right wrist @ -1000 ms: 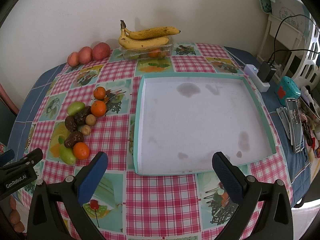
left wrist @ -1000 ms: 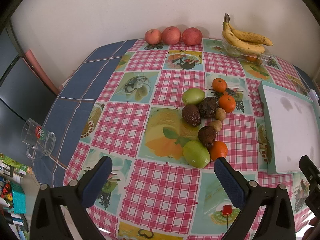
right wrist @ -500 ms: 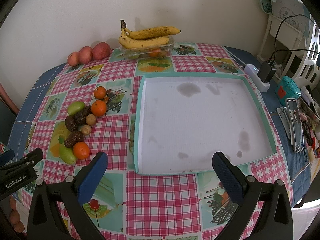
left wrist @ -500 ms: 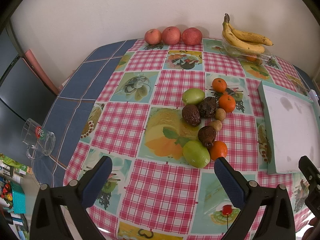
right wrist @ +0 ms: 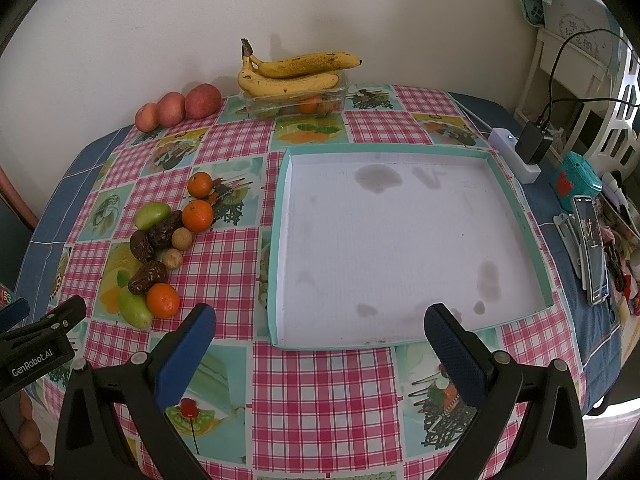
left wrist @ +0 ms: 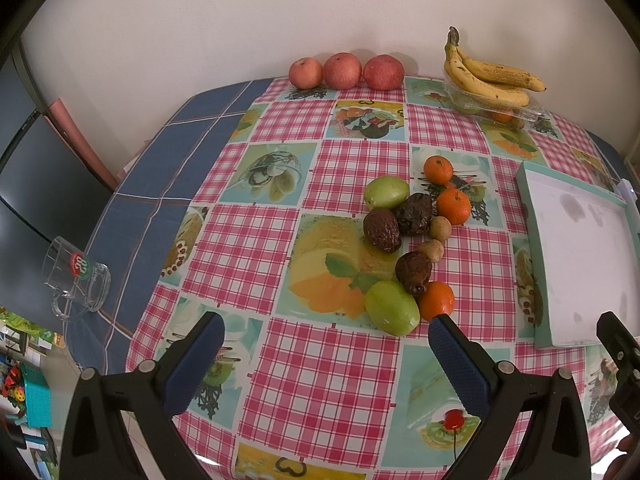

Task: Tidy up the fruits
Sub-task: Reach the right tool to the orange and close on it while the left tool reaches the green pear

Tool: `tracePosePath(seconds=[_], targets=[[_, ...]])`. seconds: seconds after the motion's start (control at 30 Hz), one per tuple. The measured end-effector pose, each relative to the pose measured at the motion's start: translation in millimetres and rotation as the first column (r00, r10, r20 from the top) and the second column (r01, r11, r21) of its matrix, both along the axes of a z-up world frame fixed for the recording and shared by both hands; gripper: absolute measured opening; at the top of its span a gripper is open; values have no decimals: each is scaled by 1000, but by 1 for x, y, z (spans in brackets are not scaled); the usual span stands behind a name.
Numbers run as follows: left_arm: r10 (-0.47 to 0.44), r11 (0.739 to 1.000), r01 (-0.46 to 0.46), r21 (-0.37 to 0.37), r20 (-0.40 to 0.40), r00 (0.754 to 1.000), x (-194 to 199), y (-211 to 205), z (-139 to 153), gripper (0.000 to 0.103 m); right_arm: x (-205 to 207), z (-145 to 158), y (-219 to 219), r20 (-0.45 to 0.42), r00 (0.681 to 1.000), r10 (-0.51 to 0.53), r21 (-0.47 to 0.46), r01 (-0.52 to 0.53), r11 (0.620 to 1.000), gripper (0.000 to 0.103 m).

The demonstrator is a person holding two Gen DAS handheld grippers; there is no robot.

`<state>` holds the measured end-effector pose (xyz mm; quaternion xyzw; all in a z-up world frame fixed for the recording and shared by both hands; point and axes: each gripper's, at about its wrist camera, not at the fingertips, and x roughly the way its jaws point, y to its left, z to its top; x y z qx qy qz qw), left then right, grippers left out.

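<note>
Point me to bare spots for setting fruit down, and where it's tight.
The whole tray floor is bare. Open cloth also lies between the apples and the fruit cluster, and left of that cluster toward the mug. Tight: inside the cluster, fruits touching, and the narrow strip between it and the tray's left wall.

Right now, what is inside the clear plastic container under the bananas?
Through the clear container, an orange fruit and something greenish show. The bananas lying on top and glare on the plastic hide the rest, so no full count.
</note>
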<state>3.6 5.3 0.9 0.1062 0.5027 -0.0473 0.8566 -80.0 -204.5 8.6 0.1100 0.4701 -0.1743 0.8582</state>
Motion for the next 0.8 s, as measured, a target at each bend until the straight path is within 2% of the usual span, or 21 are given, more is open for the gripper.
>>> tracePosePath(seconds=[0.2,0.33,0.47,0.63,0.77,0.8], targets=[[1,1000,-1,-8,1,1000,-1,-2,-1,103,1,0,1,0,1000,1,1,-1,1000,103],[73,995,-71,-71,37,997,7,12,4,103,4,0,1,12,1000,13,18,-13,1000,103],[151,983,-141,-120,80,985,21,33,5,103,16,-3,7,17,999,47,88,-48,995,103],[235,938,-227,-263,0,972,47,62,-6,103,37,-1,21,47,993,108,114,-112,987,103],[253,935,-243,-259,4,968,56,62,-10,103,58,-5,41,46,981,186,136,-191,972,102],[250,930,-241,-279,-4,968,58,63,-11,103,62,-8,45,39,979,202,139,-205,969,97]])
